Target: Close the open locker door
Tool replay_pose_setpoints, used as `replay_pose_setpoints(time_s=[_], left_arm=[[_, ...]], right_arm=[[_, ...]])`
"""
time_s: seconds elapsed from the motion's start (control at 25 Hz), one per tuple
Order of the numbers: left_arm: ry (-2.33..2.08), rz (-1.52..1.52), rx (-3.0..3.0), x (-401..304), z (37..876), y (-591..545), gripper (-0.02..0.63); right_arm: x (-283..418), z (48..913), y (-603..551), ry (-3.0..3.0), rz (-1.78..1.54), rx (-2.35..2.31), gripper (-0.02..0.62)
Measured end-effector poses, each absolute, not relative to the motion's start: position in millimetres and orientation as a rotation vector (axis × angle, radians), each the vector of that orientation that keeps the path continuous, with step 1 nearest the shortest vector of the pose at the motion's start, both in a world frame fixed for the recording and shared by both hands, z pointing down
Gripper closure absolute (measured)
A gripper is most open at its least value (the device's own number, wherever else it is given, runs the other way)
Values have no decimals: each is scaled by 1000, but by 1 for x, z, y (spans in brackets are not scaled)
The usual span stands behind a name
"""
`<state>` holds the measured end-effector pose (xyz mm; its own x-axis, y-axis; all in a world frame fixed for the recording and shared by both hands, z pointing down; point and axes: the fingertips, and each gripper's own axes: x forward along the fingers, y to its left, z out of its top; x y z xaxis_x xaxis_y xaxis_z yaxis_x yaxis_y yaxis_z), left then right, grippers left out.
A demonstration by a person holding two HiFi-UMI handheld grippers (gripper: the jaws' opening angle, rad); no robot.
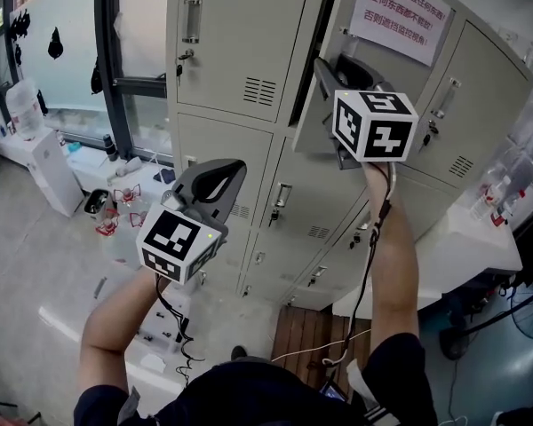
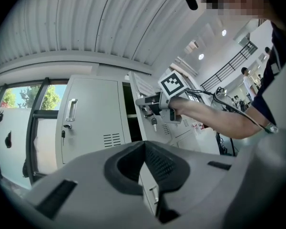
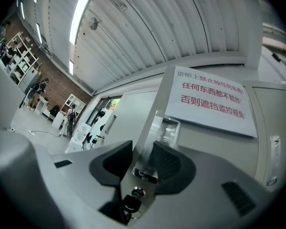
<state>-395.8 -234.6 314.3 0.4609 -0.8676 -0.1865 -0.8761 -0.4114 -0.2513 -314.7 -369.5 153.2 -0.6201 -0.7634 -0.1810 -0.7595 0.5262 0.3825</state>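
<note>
Up at the top row of the grey metal locker bank [image 1: 222, 51], we are gripping the open grey locker door [image 1: 316, 121] with the right gripper [image 1: 342, 69]. Its jaws are pinching the door's free edge beside the keyed lock [image 3: 133, 194]. The door is standing ajar, carrying 1 white paper sign with red print [image 1: 400, 11]. Lower down, the left gripper [image 1: 234, 171] is hovering, jaws pressed together, holding nothing.

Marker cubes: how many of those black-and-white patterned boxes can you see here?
2. One cube sits on the left gripper, low before the lockers; another cube on the right gripper, clamped on the open locker door. None seems hidden.
</note>
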Motion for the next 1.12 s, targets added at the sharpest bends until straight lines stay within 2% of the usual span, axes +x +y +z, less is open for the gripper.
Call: replay_pose_setpoints(time_s=[1.12], left_arm=[[1412,57,-2438,-387,309,-305,603]], right_arm=[[-334,152,-425,-2666,-661,1526,471]])
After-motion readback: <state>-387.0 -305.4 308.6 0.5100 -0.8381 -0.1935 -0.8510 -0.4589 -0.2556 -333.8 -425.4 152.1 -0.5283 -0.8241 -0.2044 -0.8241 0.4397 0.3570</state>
